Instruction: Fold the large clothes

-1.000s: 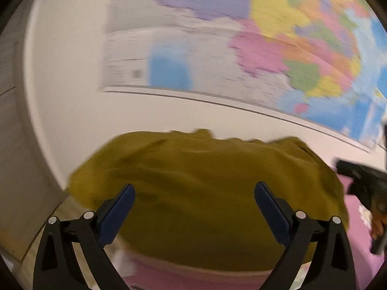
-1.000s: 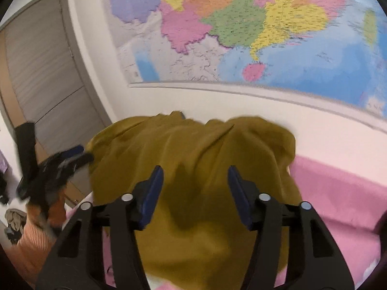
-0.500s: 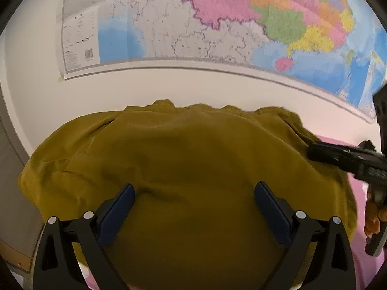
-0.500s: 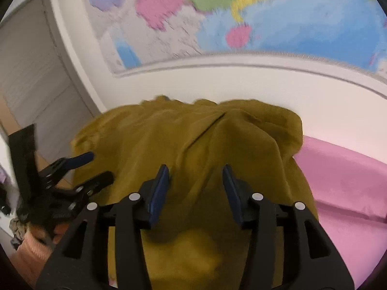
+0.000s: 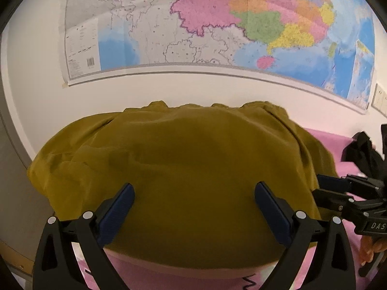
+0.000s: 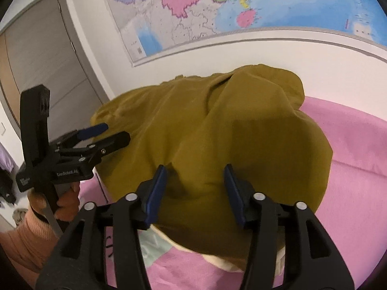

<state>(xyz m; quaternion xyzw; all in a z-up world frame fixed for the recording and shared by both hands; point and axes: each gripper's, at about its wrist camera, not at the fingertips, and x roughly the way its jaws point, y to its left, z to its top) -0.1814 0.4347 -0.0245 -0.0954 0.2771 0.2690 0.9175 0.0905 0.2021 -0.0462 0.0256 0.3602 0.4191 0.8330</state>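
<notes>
Blue rubbery pads lined the black plastic fingers of my left gripper (image 5: 192,201), whose jaws stood wide apart over the cloth with nothing pinched between them. My right gripper (image 6: 194,184) wore the same blue pads on the same black arms; its jaws were opening, the fabric lying beneath and between them but not clamped by the pads.

Beyond both sets of fingers lay the mustard-yellow garment (image 5: 188,169), a soft, matte knit heaped in a broad rounded mound. From the right wrist view it (image 6: 217,133) showed deep folds and a raised ridge running toward the wall, with a darker hollow just ahead of the fingers. It rested on a pink bedsheet (image 6: 358,169), smooth and faintly creased, and its near edge overlapped a cream-coloured cloth (image 6: 225,264).

At the far side, a dark crumpled garment (image 5: 362,154) sat on the pink sheet. Behind everything, a glossy, brightly coloured wall map (image 5: 217,24) hung on a white wall, and a grey panelled door (image 6: 46,55) stood to the left.
</notes>
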